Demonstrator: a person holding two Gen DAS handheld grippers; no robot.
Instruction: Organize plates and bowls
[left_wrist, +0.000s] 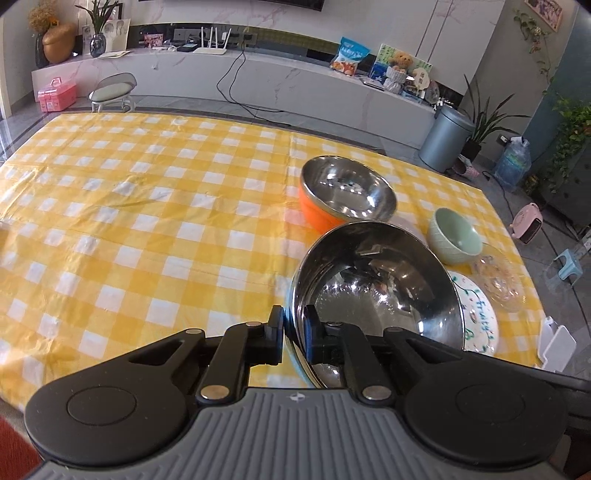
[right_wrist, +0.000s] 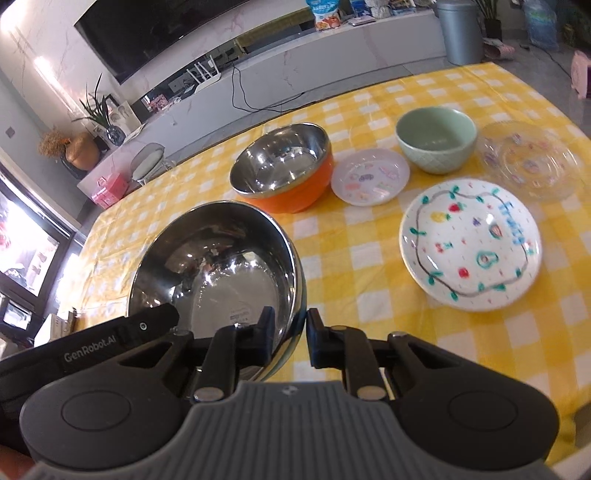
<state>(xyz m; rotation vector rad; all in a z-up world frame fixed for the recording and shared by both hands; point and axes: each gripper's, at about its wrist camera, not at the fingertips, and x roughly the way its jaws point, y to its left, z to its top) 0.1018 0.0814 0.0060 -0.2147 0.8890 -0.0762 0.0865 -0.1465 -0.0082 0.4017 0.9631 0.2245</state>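
A large steel bowl (left_wrist: 376, 288) (right_wrist: 214, 266) hangs tilted above the yellow checked tablecloth (left_wrist: 147, 221). My left gripper (left_wrist: 293, 325) is shut on its near rim, one finger inside and one outside. My right gripper (right_wrist: 290, 321) is shut on the rim on the other side. Beyond it stand an orange bowl with a steel inside (left_wrist: 347, 192) (right_wrist: 284, 166) and a green bowl (left_wrist: 456, 236) (right_wrist: 436, 138). Also on the cloth lie a small white plate (right_wrist: 369, 177), a white plate painted with fruit (right_wrist: 469, 240) (left_wrist: 476, 317) and a clear glass plate (right_wrist: 528, 158) (left_wrist: 498, 280).
The left gripper's black body (right_wrist: 110, 339) shows at the left of the right wrist view. A white object (left_wrist: 557, 347) stands off the table's right edge. Past the far edge are a grey bin (left_wrist: 447, 140), a small stool (left_wrist: 110, 92) and a long white cabinet (left_wrist: 258, 74).
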